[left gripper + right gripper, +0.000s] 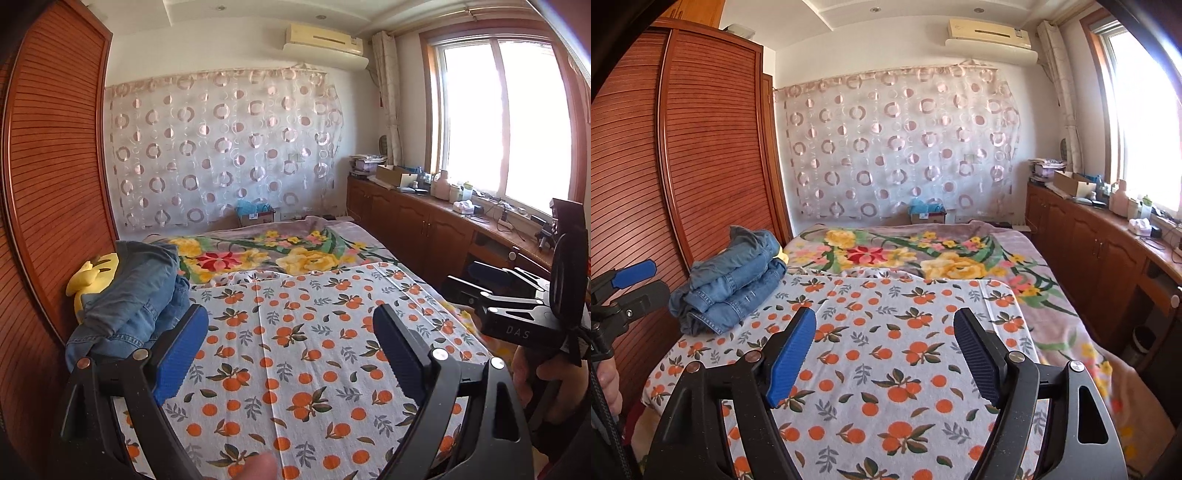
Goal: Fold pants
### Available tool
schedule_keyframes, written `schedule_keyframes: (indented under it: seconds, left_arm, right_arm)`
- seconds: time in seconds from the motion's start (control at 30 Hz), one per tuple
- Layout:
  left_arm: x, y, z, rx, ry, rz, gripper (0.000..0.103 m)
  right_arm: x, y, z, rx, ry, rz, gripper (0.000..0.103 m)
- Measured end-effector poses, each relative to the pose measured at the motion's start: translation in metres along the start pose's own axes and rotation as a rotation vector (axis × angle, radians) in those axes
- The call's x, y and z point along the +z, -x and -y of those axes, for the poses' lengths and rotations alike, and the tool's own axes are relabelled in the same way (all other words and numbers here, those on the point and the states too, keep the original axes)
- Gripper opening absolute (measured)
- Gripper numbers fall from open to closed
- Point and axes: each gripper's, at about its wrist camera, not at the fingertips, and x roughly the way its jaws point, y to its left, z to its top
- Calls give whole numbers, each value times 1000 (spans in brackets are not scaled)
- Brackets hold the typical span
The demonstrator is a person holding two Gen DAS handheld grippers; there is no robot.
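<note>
Orange-printed white cloth (886, 369) covered the near part of the bed, lying beneath and ahead of both sets of fingers. The left gripper (291, 332) hovered over it with its blue-padded fingers (184, 350) spread wide and nothing between them; the right gripper (886, 343) was likewise wide apart and empty. Beyond the left finger of each, at the cloth's far left edge, lay the pants (731, 284), blue denim folded into a loose stack, close against the slatted wooden wardrobe (701, 147). A yellow plush toy (92, 273) was wedged behind the denim. Past the fingertips, the floral blanket (923, 254) with yellow and red blooms stretched across the rest of the bed. To the right of the fingers ran low wooden cabinets (1089, 240), cluttered on top, under a bright window (498, 122). Farthest off hung a sheer curtain with circle patterns (897, 147), an air conditioner (990, 37) mounted above it.
</note>
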Motion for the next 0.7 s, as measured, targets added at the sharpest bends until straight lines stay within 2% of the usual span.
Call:
schedule_keyframes:
  seconds: [0.3, 0.7]
  left_arm:
    - [-20, 2, -7, 28, 28, -12, 91]
    - [-34, -4, -23, 71, 64, -34, 91]
  right_arm:
    - [-12, 6, -9, -9, 4, -10, 79]
    - [-15, 1, 1, -8, 17, -4, 79]
